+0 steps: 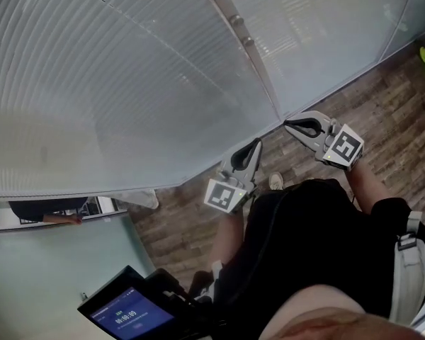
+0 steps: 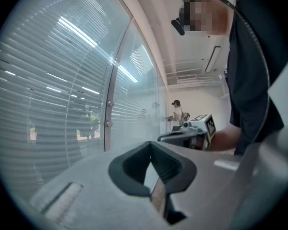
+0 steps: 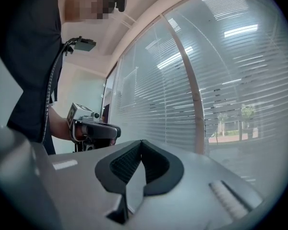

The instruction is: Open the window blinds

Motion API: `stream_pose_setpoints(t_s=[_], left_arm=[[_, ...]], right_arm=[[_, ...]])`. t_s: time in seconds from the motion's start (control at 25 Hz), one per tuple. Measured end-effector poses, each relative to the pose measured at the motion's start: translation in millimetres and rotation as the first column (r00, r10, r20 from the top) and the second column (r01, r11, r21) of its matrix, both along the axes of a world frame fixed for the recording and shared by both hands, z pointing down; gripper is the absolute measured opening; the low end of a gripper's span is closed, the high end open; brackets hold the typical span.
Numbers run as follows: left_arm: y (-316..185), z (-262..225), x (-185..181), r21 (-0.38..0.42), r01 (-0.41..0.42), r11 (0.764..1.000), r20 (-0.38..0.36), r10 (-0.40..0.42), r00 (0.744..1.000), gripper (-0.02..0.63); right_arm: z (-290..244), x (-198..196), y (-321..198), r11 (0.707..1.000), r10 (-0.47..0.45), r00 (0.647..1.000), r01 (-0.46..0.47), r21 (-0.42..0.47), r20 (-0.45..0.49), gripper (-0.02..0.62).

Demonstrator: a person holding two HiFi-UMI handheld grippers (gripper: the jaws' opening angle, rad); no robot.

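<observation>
Both claws are pressed together, empty: left gripper point(image 1: 255, 145), right gripper point(image 1: 289, 125). The window blinds point(image 1: 120, 83) hang just ahead of both tips. We judge the slats light, thin and easily bent, so grip the small knobs point(image 1: 242, 30) on the frame post point(image 2: 110, 87) instead.

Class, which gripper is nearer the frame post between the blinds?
The right gripper: its jaws lie close to the post; the left gripper sits farther back.

The blinds point(image 1: 127, 83) are pale grey-white with fine horizontal slat stripes; the floor point(image 1: 382, 119) is brown wood-grain planks. The left gripper point(image 1: 256, 143) and right gripper point(image 1: 288, 125) are light grey with black-lined jaws and black-and-white square markers; the person's shirt point(image 1: 304, 246) is black
</observation>
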State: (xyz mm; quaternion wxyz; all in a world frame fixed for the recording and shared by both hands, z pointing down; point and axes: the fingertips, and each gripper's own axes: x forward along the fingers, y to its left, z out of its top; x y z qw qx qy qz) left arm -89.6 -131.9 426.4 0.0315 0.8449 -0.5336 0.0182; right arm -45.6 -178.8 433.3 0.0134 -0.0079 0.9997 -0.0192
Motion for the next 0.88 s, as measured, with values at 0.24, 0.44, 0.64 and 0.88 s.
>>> stream_pose_setpoints(t_s=[0.24, 0.44, 0.64, 0.88], left_arm=[[-1.5, 0.7, -15.3, 0.014, -0.066, 0.998, 0.007, 0.066, 0.998, 0.003], [-16.6, 2.0, -48.1, 0.016, -0.112, 0.994, -0.003, 0.112, 0.994, 0.003], [-23.1, 4.7, -64.4, 0.019, -0.167, 0.986, -0.019, 0.167, 0.986, 0.003], [-32.0, 3.6, -78.7, 0.027, -0.208, 0.978, -0.032, 0.209, 0.977, 0.003]], right_arm=[[-1.7, -14.0, 3.0, 0.998, 0.056, 0.998, -0.056, 0.023, 0.006, 0.006], [-1.3, -41.3, -9.4, 0.993, 0.112, 0.994, -0.111, 0.031, -0.01, 0.006], [-0.5, -55.0, -14.2, 0.983, 0.17, 0.984, -0.166, 0.08, -0.045, 0.006], [-3.7, -64.3, -19.5, 0.972, 0.22, 0.973, -0.214, 0.095, -0.063, 0.006]])
